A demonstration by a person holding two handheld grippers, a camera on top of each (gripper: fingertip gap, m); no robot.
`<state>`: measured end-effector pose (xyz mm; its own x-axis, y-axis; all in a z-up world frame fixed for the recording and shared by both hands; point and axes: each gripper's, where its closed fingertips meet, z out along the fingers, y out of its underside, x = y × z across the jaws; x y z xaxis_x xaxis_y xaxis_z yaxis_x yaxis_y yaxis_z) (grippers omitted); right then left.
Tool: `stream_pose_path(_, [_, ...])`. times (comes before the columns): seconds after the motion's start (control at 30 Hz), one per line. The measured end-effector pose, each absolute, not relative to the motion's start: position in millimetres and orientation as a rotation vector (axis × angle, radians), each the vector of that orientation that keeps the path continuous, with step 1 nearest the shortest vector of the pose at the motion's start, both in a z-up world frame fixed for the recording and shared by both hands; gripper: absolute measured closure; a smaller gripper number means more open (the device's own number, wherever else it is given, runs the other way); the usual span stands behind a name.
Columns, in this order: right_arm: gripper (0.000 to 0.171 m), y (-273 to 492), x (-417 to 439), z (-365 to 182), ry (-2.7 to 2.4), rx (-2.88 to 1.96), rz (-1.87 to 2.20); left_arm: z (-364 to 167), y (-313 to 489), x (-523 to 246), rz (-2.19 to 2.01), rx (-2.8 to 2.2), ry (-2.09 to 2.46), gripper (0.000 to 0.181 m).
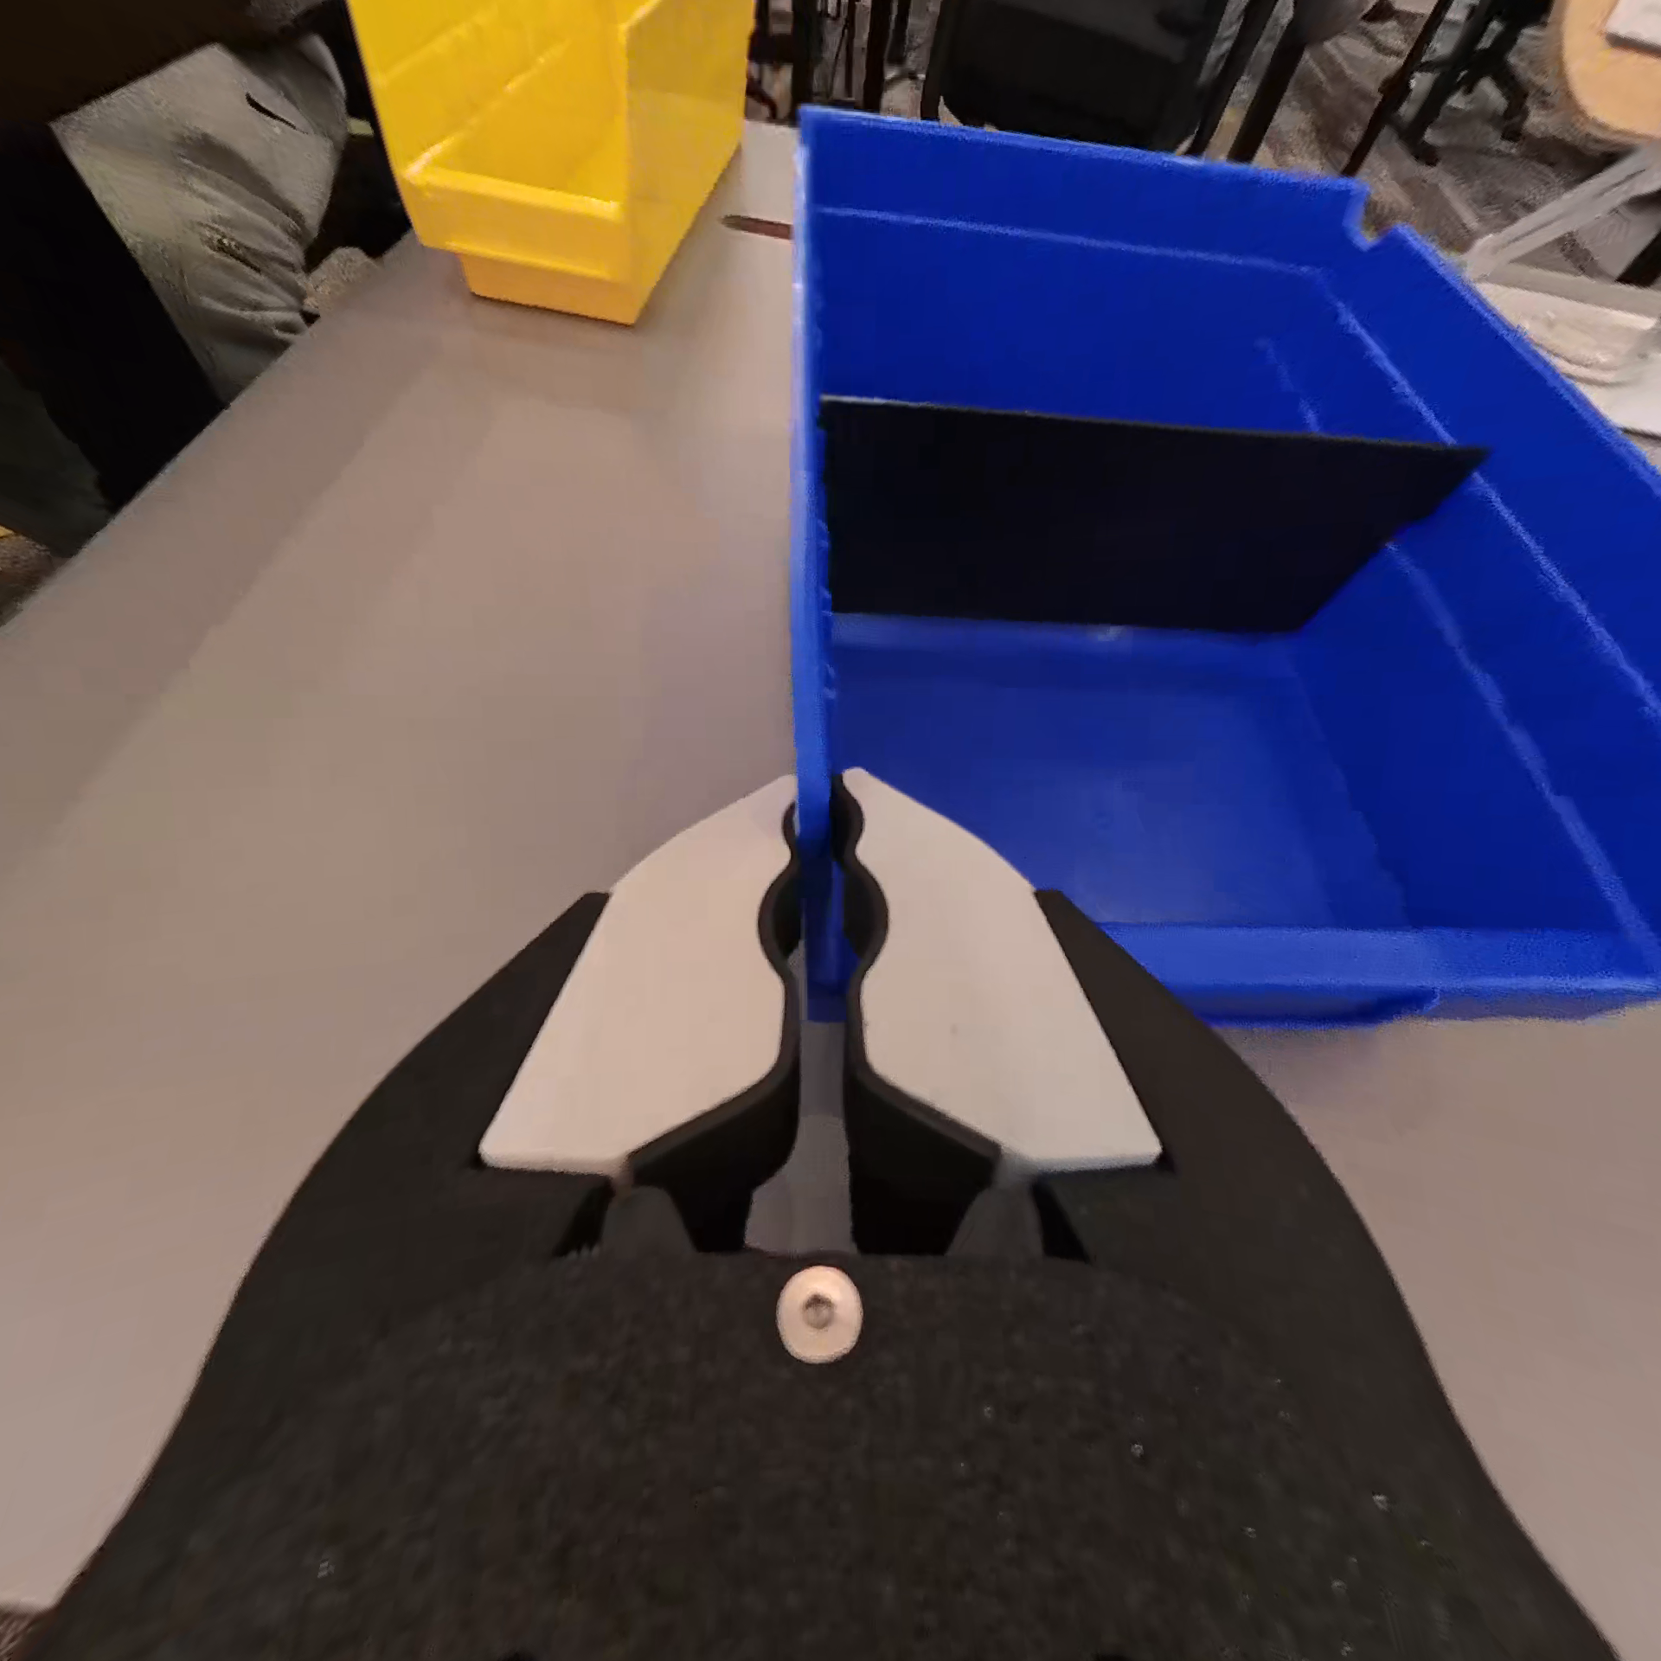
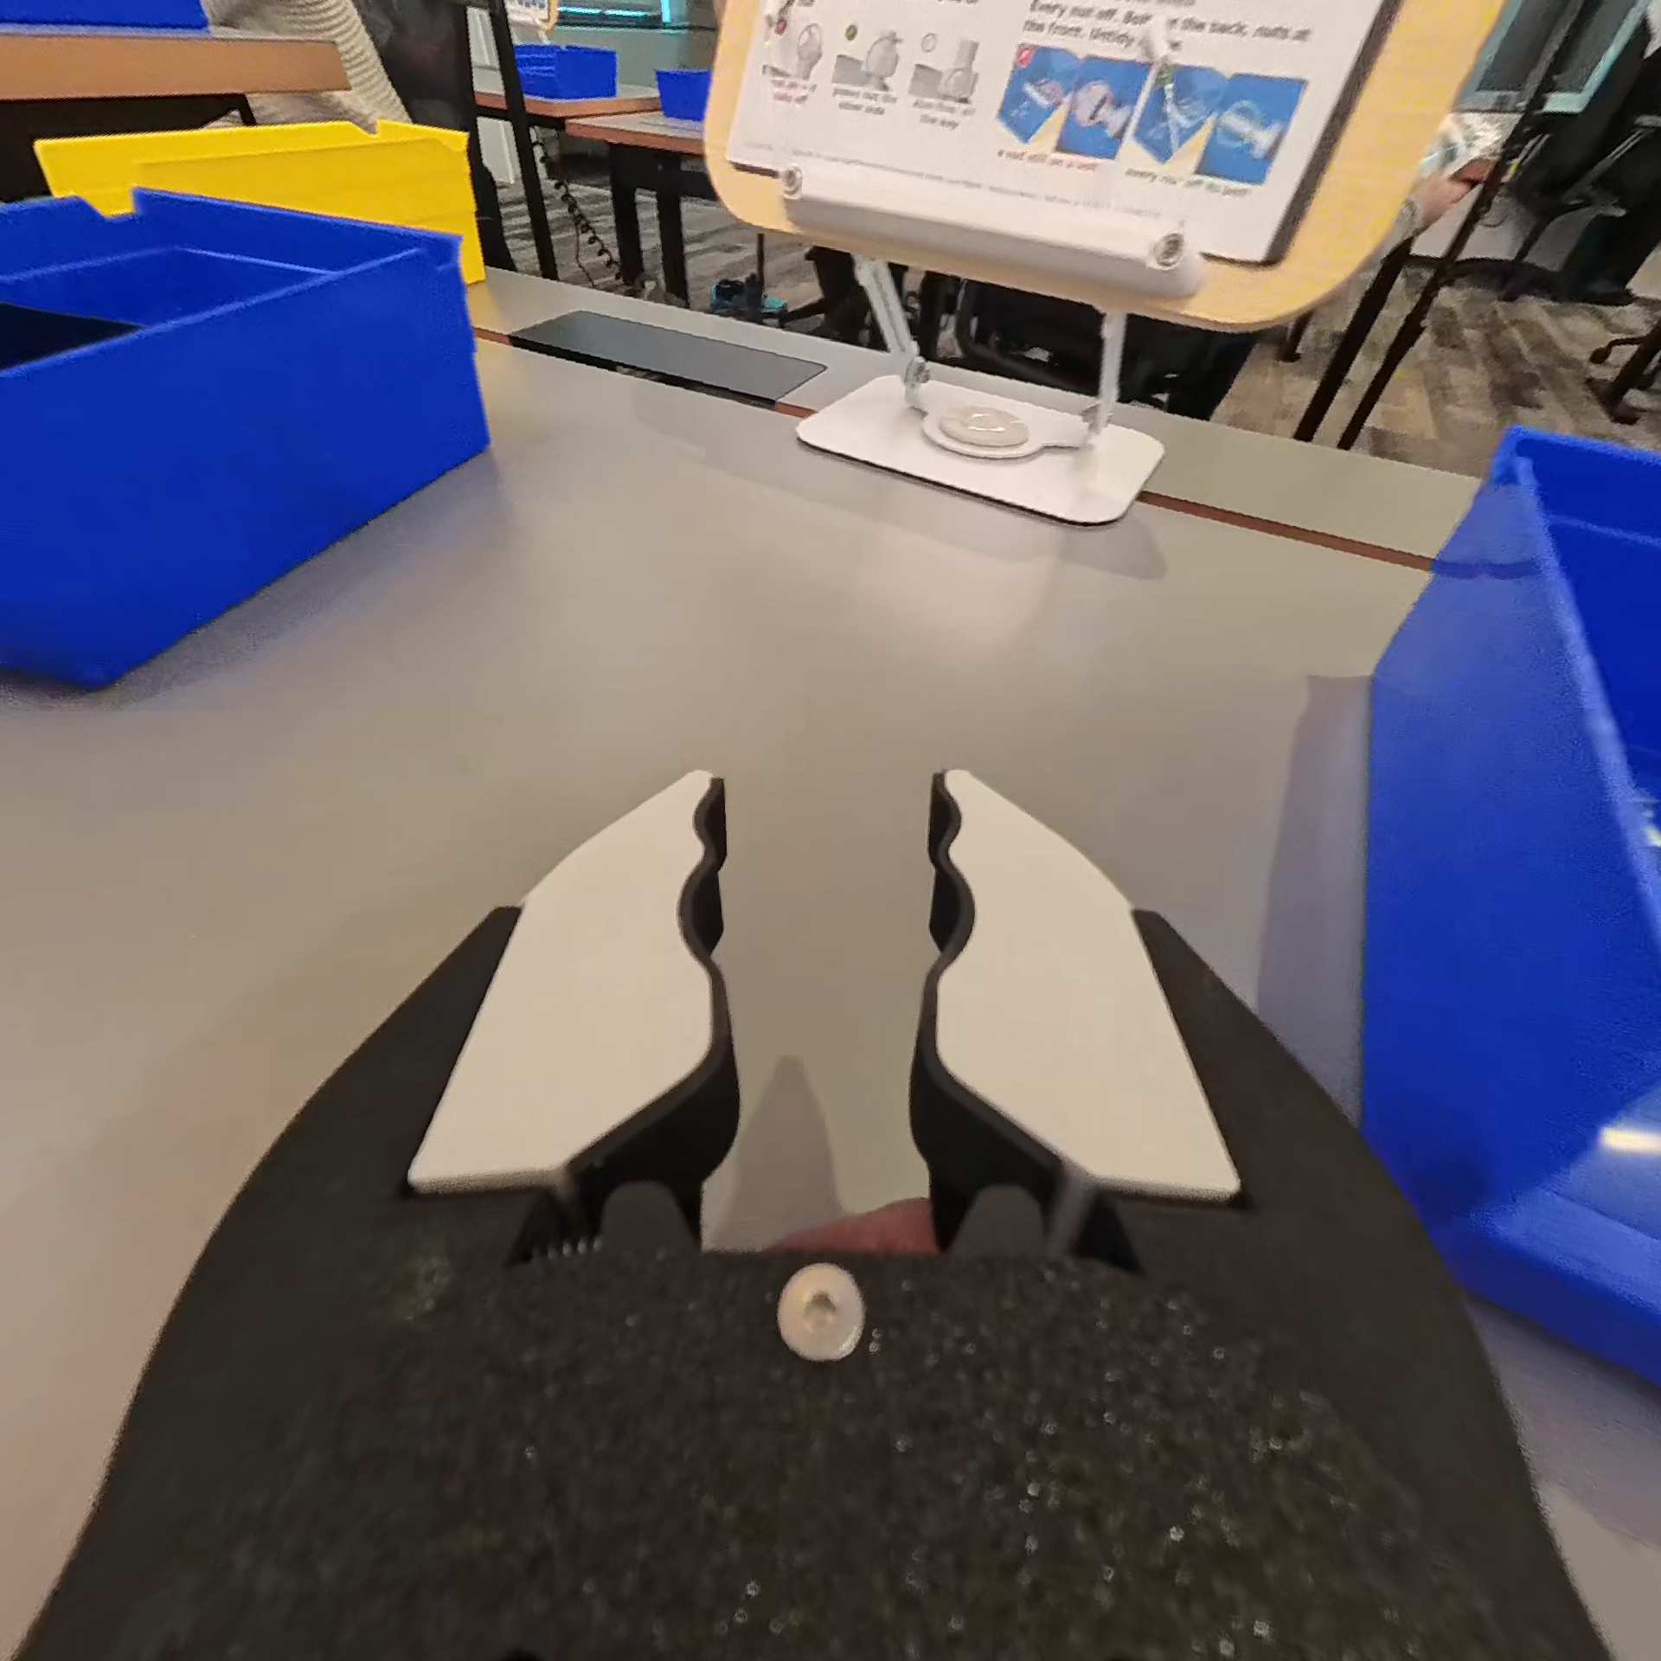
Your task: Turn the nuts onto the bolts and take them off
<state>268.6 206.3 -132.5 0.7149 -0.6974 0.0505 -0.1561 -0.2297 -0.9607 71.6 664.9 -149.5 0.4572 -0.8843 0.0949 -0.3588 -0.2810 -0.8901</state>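
Note:
No nuts or bolts show in either view. My left gripper (image 1: 820,791) is closed on the near left wall of a blue bin (image 1: 1168,899), at its front corner; the wall fills the narrow gap between the jaws. The bin holds nothing visible and has a black divider (image 1: 1105,521) across its middle. My right gripper (image 2: 827,791) is open and empty, low over the bare grey table (image 2: 719,629). The same blue bin (image 2: 225,467) shows to its left in the right wrist view.
A yellow bin (image 1: 539,180) stands behind the blue bin at the far left. A second blue bin (image 2: 1510,944) stands close on the right. A white stand (image 2: 980,449) holds an instruction board (image 2: 1034,108) at the table's far edge, beside a black plate (image 2: 665,355). My hands' fingertips stand some 50 centimetres from each other.

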Motion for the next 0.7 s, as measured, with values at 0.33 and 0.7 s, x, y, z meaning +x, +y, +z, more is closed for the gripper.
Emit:
stream_pose_path(0.33, [0.124,360,215,-138,0.535,-1.839,-0.264,-149,579,91,-0.654,-1.790,0.955,0.177])
stream_pose_path(0.7, [0.168,418,246,-150,0.704,-1.797,-0.278,-140,542,102,-0.601,-1.643,1.052,0.175])
